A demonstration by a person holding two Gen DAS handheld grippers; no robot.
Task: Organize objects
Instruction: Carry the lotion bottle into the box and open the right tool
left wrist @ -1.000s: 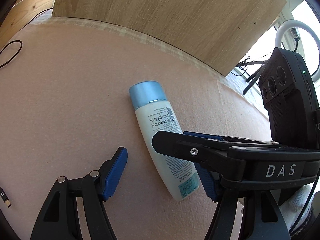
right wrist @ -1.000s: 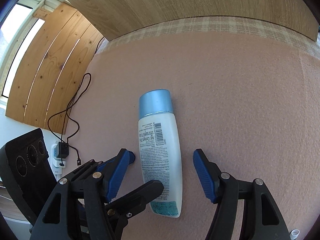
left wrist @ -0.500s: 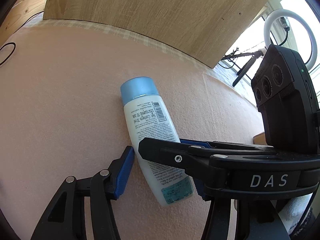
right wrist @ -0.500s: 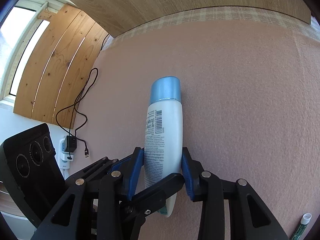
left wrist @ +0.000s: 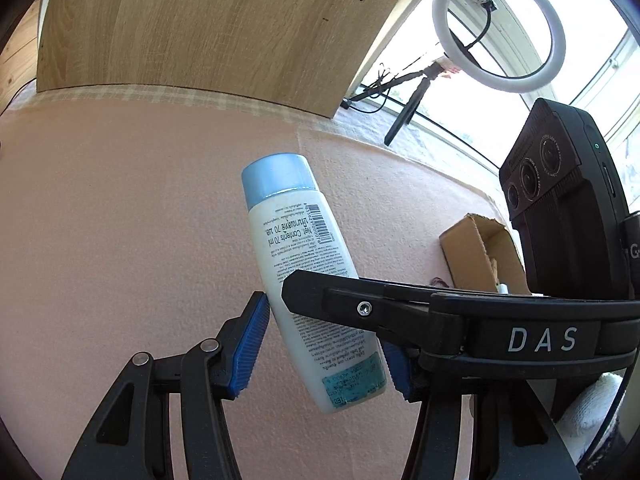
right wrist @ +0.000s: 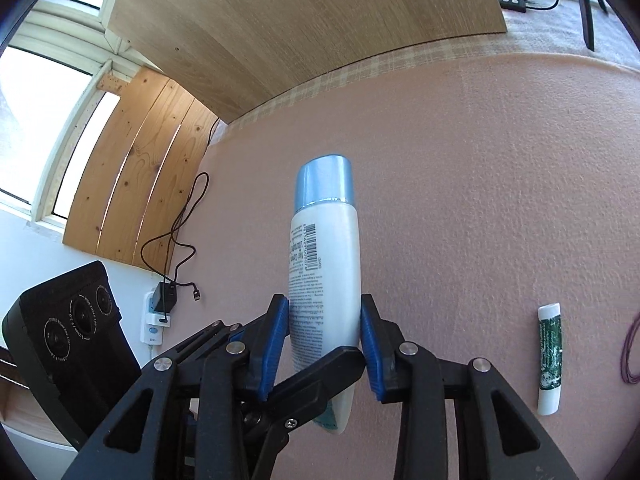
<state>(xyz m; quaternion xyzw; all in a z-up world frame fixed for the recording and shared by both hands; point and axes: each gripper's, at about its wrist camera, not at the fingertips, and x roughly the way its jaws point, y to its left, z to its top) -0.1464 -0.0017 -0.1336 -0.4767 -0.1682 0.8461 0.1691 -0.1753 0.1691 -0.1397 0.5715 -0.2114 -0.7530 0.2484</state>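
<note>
The white plastic bottle w/ a light-blue cap [right wrist: 325, 264] is held clear of the pink felt-covered tabletop [right wrist: 500, 184], cap pointing away from both cameras. It is clamped by the right gripper [right wrist: 324, 344]: its blue-padded fingers [right wrist: 276, 344] are pressed against the bottle's two narrow sides, at the lower half of the body. These jaws have just been closing onto the bottle. In the left wrist view the same bottle [left wrist: 304, 272] is seen tilted, w/ the left gripper [left wrist: 320, 352] set around its base; one blue pad [left wrist: 250, 348] is touching the bottle's side, the other is mostly hidden behind the right gripper's black arm, so a firm squeeze there cannot be confirmed. Beside the bottle, to the right, a small white-and-green tube [right wrist: 550, 356] is lying flat on the felt. An open brown cardboard box [left wrist: 480, 252] is standing further off. A wooden panel [left wrist: 200, 24] is propped at the back edge, and a white ring light [left wrist: 498, 24] is seen by the window.
</note>
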